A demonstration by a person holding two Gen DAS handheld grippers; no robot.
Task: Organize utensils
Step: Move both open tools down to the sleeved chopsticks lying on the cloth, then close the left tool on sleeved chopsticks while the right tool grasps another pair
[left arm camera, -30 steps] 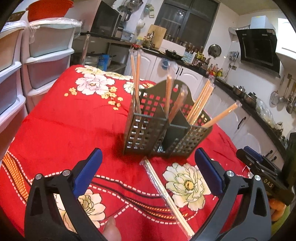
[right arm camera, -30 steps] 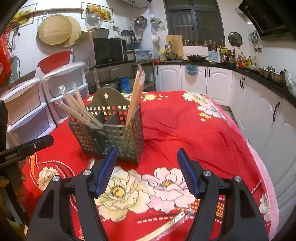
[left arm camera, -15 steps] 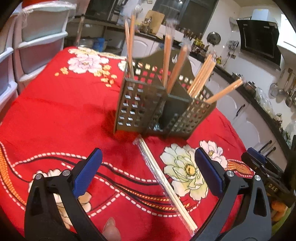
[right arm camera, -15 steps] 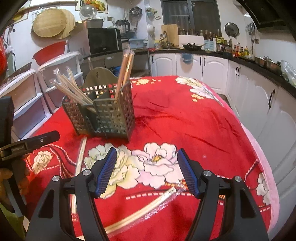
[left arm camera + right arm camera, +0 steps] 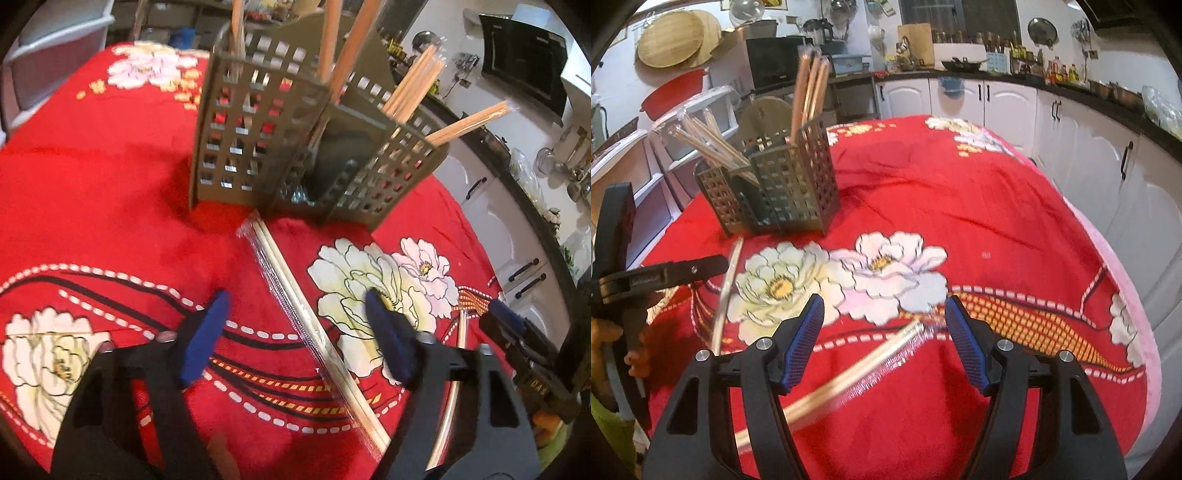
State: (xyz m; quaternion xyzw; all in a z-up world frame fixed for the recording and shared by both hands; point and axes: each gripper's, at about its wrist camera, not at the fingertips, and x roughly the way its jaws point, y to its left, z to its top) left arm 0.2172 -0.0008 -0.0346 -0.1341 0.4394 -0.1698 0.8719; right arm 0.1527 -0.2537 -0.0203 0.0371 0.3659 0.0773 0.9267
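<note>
A dark perforated utensil holder [image 5: 295, 147] stands on the red floral tablecloth and holds several wrapped chopstick pairs; it also shows in the right wrist view [image 5: 775, 192]. One wrapped chopstick pair [image 5: 314, 332] lies on the cloth in front of it. My left gripper [image 5: 299, 332] is open and straddles this pair from above. A second wrapped pair [image 5: 849, 373] lies below my right gripper [image 5: 884, 343], which is open and empty just over it. That second pair also shows in the left wrist view [image 5: 450, 387].
The red tablecloth [image 5: 960, 206] covers a rounded table whose edge drops off at the right. White plastic drawers [image 5: 55, 44] stand beyond the far left side. Kitchen cabinets [image 5: 997, 99] and a counter run along the back.
Both grippers have come down and forward toward the cloth. The left now sits over the chopstick pair by the holder, the right over the second pair.
</note>
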